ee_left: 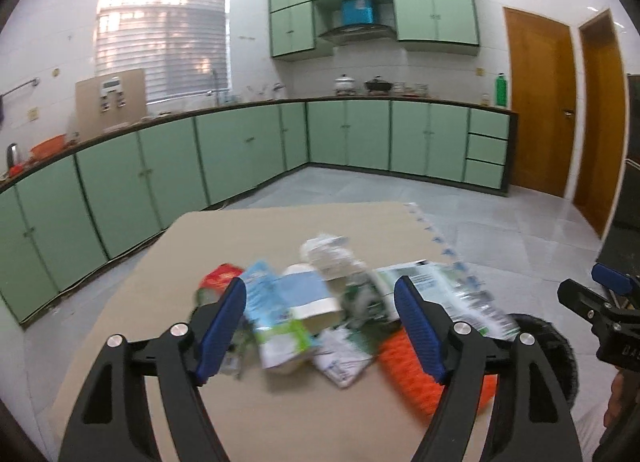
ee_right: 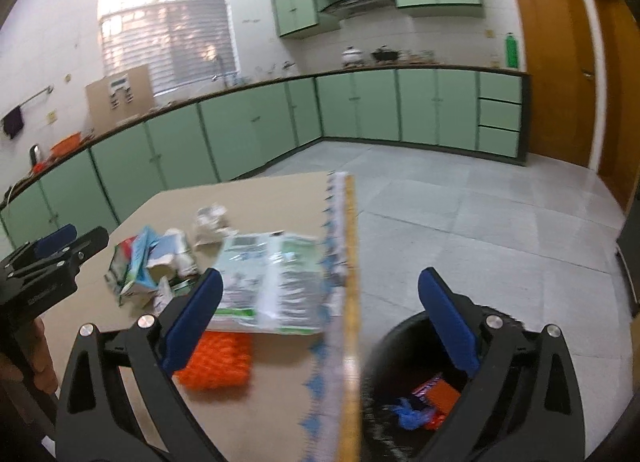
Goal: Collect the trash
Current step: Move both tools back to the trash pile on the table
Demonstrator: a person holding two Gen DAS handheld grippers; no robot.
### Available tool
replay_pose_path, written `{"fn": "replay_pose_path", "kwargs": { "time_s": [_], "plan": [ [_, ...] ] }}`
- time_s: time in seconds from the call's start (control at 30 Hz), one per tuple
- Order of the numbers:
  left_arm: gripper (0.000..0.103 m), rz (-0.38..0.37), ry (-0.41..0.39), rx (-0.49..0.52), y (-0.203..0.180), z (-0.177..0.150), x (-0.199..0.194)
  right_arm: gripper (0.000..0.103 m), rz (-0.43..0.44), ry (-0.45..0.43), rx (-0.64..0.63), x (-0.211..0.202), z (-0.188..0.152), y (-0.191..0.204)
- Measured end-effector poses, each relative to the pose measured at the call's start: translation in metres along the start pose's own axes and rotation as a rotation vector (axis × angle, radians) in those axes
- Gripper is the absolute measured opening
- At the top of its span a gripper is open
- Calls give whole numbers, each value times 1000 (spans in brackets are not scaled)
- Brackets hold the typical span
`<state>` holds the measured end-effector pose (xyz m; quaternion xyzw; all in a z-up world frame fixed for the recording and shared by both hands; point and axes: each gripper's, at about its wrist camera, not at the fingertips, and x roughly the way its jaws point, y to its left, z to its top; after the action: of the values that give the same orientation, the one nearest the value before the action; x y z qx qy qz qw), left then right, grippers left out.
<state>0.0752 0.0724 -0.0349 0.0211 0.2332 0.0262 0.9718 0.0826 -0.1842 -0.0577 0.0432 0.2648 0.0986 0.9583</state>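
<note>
A blurred pile of trash lies on the beige table [ee_left: 280, 414]. It holds a red packet [ee_left: 219, 275], a blue-and-white carton [ee_left: 280, 310], a crumpled clear wrapper [ee_left: 328, 253], a green-and-white plastic bag [ee_left: 444, 294] and an orange net [ee_left: 416, 378]. My left gripper [ee_left: 320, 282] hangs open just before the pile, with nothing between its pads. My right gripper [ee_right: 320, 274] is wide open and empty, straddling the table's right edge above the bag [ee_right: 272, 282], the orange net [ee_right: 218, 362] and a black bin [ee_right: 384, 346]. The bin holds blue and red-orange scraps [ee_right: 424, 402].
The bin [ee_left: 556, 346] stands on the floor by the table's right edge. A patterned cloth edge [ee_right: 336, 262] runs along that side. Each gripper shows in the other's view: right gripper [ee_left: 592, 286], left gripper [ee_right: 76, 238]. Green cabinets [ee_left: 248, 150] and wooden doors [ee_left: 540, 102] stand far behind.
</note>
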Motion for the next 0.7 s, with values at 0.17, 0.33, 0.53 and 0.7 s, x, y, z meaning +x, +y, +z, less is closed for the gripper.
{"fn": "replay_pose_path", "kwargs": {
  "time_s": [0.17,0.33,0.53,0.7],
  "plan": [
    [75,30,32,-7,21,-14,9,95,55,56,-48,24,-4,37],
    [75,43,51,-32,31,-22,16,95,73,105,-97,47,-7,55],
    [75,53,61,-27,32,-29,24,95,63,141,-92,63,-10,56],
    [75,52,85,-35,35,-34,33,95,66,186,-112,74,-17,61]
  ]
}}
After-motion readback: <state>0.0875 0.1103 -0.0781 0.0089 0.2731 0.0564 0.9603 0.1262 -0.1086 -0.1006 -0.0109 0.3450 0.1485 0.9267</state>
